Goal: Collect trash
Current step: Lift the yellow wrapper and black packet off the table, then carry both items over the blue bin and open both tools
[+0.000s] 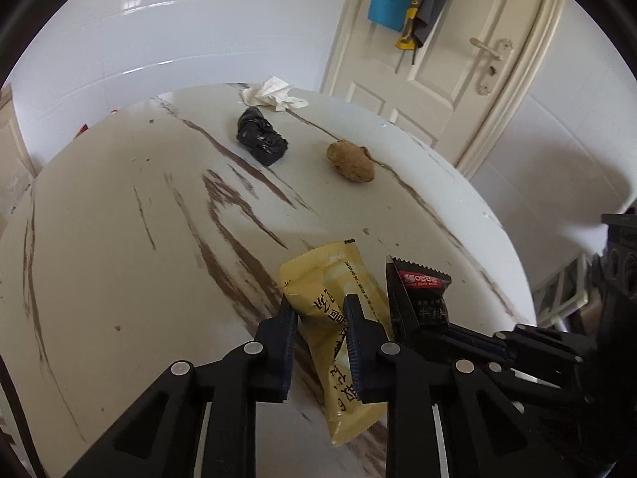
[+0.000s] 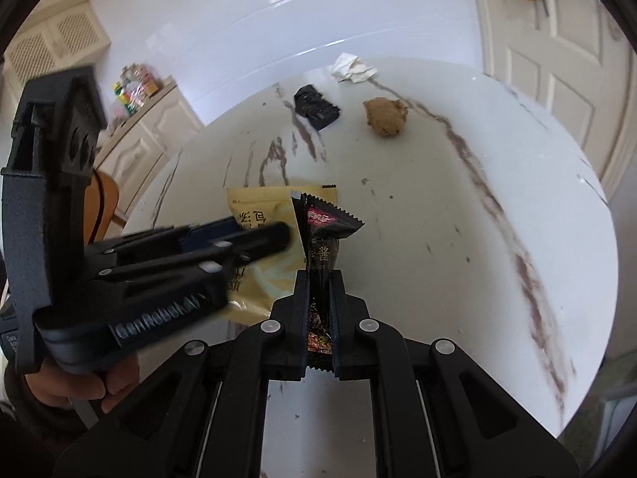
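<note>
On the round white marble table (image 1: 119, 219) my left gripper (image 1: 320, 304) is shut on a yellow snack wrapper (image 1: 330, 271), which crumples between its pads. Just to its right, my right gripper (image 1: 398, 279) pinches a black-and-red candy wrapper (image 1: 428, 290). In the right wrist view the right gripper (image 2: 320, 275) is shut on that dark wrapper (image 2: 330, 223), which stands up from its jaws. The left gripper (image 2: 284, 233) reaches in from the left over the yellow wrapper (image 2: 258, 207). Farther back lie a black crumpled bag (image 1: 260, 139), a brown paper ball (image 1: 352, 161) and a white crumpled tissue (image 1: 274, 93).
A cream door (image 1: 458, 79) with a handle and hanging clothes stands behind the table on the right. A cream cabinet (image 2: 151, 135) with colourful items and a wooden chair (image 2: 105, 203) are at the left. A person's hand (image 2: 115, 382) holds the left gripper.
</note>
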A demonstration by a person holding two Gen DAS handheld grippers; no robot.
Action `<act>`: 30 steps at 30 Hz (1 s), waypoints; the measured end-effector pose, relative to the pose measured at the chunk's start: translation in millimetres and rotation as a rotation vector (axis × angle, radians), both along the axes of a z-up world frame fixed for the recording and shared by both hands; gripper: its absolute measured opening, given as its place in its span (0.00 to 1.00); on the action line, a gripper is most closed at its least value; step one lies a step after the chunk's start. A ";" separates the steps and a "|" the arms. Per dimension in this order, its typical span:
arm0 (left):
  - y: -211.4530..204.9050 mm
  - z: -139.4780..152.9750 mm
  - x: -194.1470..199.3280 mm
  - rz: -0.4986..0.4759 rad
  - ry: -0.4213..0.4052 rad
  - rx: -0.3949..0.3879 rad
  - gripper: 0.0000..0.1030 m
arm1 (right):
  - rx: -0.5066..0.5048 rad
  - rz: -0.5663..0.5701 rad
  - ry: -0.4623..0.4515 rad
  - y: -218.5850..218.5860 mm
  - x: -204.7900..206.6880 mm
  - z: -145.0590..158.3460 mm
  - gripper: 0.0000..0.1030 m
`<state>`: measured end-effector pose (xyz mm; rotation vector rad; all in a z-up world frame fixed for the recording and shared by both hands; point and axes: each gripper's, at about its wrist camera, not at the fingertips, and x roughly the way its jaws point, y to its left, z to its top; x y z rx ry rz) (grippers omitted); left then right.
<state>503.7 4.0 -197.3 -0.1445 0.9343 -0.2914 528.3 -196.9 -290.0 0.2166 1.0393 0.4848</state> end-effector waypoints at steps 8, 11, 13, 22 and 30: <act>-18.0 28.0 -23.7 -0.049 -0.077 -0.017 0.11 | 0.050 -0.071 -0.043 -32.1 -19.6 17.9 0.08; -33.2 40.0 -33.0 -0.079 -0.101 -0.033 0.11 | 0.061 -0.108 -0.072 -52.4 -29.7 30.0 0.08; -47.2 47.5 -39.9 -0.103 -0.117 -0.036 0.11 | 0.065 -0.137 -0.089 -68.9 -40.0 36.9 0.08; -159.3 50.2 -58.3 -0.272 -0.126 0.016 0.11 | 0.048 -0.308 -0.141 -164.6 -98.6 56.4 0.08; -266.7 24.8 -42.3 -0.415 -0.069 0.081 0.11 | 0.015 -0.494 -0.088 -256.0 -125.3 22.7 0.12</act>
